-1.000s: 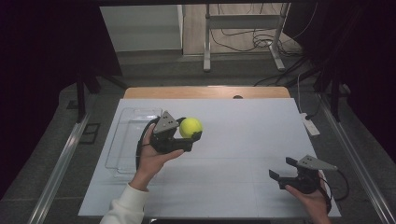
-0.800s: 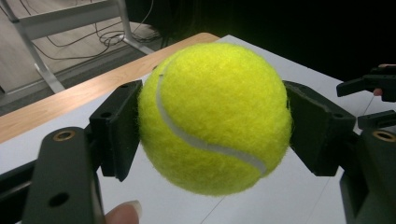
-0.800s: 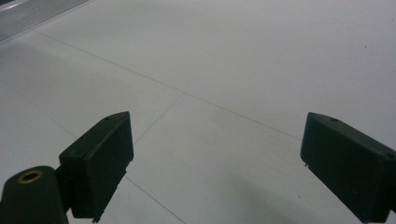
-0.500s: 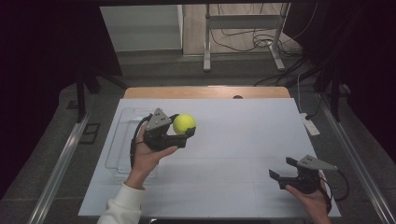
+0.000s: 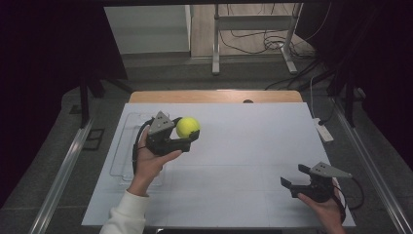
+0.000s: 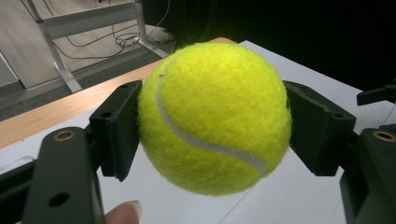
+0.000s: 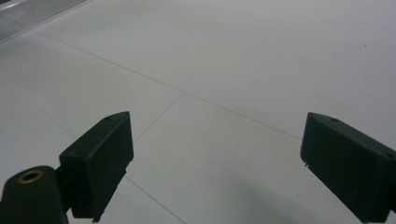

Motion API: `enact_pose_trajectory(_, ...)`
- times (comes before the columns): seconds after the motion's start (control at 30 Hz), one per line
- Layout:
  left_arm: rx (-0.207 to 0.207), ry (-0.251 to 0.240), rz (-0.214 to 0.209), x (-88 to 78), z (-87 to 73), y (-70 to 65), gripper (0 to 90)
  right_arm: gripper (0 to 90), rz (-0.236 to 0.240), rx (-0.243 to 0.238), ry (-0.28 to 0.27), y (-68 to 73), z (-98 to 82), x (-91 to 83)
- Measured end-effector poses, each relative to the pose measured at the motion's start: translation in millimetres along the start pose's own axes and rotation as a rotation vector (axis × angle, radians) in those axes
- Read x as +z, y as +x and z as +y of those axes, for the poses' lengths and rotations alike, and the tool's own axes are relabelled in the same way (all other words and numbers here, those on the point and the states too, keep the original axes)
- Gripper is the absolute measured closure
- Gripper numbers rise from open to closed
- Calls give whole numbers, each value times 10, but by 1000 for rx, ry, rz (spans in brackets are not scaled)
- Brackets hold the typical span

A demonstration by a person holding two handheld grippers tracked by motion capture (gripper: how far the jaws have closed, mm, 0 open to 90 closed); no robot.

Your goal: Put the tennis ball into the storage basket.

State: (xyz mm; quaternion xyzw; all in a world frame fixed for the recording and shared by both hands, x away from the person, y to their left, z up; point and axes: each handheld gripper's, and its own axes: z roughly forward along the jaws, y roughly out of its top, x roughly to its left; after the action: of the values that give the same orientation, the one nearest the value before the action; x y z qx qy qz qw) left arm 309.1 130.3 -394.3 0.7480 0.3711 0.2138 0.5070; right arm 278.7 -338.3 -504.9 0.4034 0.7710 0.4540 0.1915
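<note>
Fingers (image 6: 116, 133) of the left gripper (image 5: 187, 136) pinch a yellow tennis ball (image 5: 187, 126) from two sides, and in the left gripper view the black pads press against the felt on the left and on the right of the ball (image 6: 215, 116), with its white seam curving across the front. Seen from the high view, the ball is held in the air above the white surface (image 5: 243, 146), over its left half and just to the right of a clear plastic tray (image 5: 122, 161) that lies near the left edge. A hand (image 5: 148, 163) in a white sleeve (image 5: 124, 214) carries this gripper from below, and one fingertip of it shows at the bottom of the left gripper view. Over at the near right corner of the surface, well apart from the ball, the right gripper (image 5: 297, 178) sits in the other hand (image 5: 326, 209), and its fingers (image 7: 100, 158) stand spread wide with nothing between them, only the bare white surface (image 7: 224, 70) with thin lines in front. Beyond the white sheet a strip of wooden edge (image 5: 214, 96) is visible at the far side.
</note>
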Motion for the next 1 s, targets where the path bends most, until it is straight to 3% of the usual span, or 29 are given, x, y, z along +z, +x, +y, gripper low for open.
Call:
enact_pose_trajectory(0.3, -8, 6, 23, 0, 0, 53, 265, 97, 1, 1, -4, 5, 4, -1)
enact_pose_trajectory(1.0, -59, 24, 81, 8, 28, 319, 265, 98, -1, 5, -4, 8, 3, -6)
